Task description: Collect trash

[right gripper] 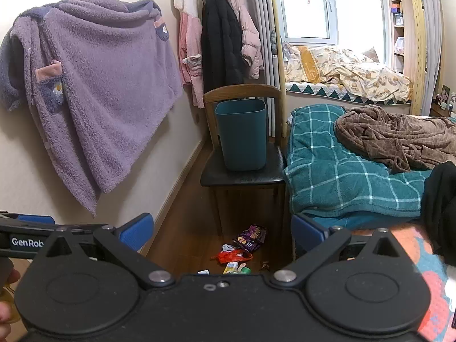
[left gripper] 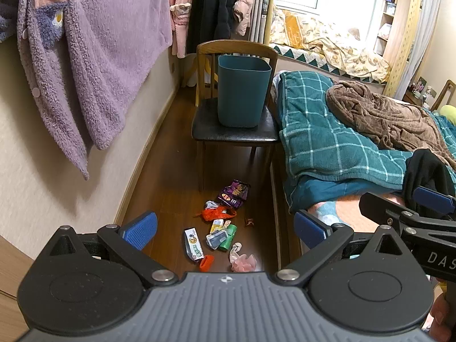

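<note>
A teal trash bin (left gripper: 242, 94) stands on a dark chair seat (left gripper: 208, 131); it also shows in the right wrist view (right gripper: 242, 134). Trash lies on the wood floor in front of the chair: a purple snack bag (left gripper: 234, 193), an orange-red wrapper (left gripper: 215, 213), a green packet (left gripper: 229, 236), a white box (left gripper: 193, 243), an orange comb-like piece (left gripper: 206, 263) and a pink tissue wad (left gripper: 242, 260). My left gripper (left gripper: 225, 228) is open and empty, high above the pile. My right gripper (right gripper: 222, 232) is open and empty, also above it; the purple bag (right gripper: 252, 238) shows below.
A bed with a teal checked blanket (left gripper: 327, 139) and a brown throw (left gripper: 379, 114) runs along the right. A purple robe (left gripper: 94, 57) and coats (left gripper: 213, 5) hang on the left wall. The floor strip between wall and bed is narrow. The right gripper's body (left gripper: 413, 222) shows at right.
</note>
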`<state>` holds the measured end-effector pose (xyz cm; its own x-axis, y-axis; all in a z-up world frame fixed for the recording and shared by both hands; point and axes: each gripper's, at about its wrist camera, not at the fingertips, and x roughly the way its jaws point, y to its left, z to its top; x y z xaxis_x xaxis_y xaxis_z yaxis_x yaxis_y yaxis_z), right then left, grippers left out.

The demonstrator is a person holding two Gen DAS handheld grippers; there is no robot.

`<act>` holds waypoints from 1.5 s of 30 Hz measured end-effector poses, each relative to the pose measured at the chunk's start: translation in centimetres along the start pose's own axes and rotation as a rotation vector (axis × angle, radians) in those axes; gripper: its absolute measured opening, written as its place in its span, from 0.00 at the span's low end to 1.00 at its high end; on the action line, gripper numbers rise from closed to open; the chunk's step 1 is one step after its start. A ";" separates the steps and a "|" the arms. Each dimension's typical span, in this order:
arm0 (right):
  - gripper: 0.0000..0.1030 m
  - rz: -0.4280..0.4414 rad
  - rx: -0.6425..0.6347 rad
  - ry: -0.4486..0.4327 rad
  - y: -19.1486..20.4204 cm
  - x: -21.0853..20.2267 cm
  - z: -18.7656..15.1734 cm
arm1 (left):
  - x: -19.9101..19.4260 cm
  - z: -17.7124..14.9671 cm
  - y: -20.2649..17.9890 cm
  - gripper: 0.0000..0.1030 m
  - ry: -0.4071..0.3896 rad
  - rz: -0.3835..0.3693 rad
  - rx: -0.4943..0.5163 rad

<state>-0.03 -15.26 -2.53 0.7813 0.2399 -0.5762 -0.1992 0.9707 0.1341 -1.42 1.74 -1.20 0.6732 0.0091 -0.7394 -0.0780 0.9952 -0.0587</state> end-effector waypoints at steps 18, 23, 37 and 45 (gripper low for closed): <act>1.00 -0.003 -0.001 -0.014 -0.4 -0.2 0.0 | -0.1 0.3 -0.3 1.00 -0.014 -0.004 0.007; 1.00 -0.004 -0.002 -0.021 -0.3 0.0 0.3 | 0.4 1.0 -0.4 1.00 -0.031 -0.003 0.016; 0.98 -0.045 -0.029 -0.011 2.2 5.6 3.2 | 6.8 5.7 3.5 1.00 -0.043 -0.075 0.052; 0.97 -0.086 0.020 -0.025 4.9 13.4 5.0 | 15.9 10.3 8.3 1.00 -0.055 -0.137 0.165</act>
<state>12.37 -7.22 -5.55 0.8094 0.1556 -0.5663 -0.1191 0.9877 0.1012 16.26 11.19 -6.52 0.7089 -0.1267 -0.6938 0.1356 0.9899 -0.0423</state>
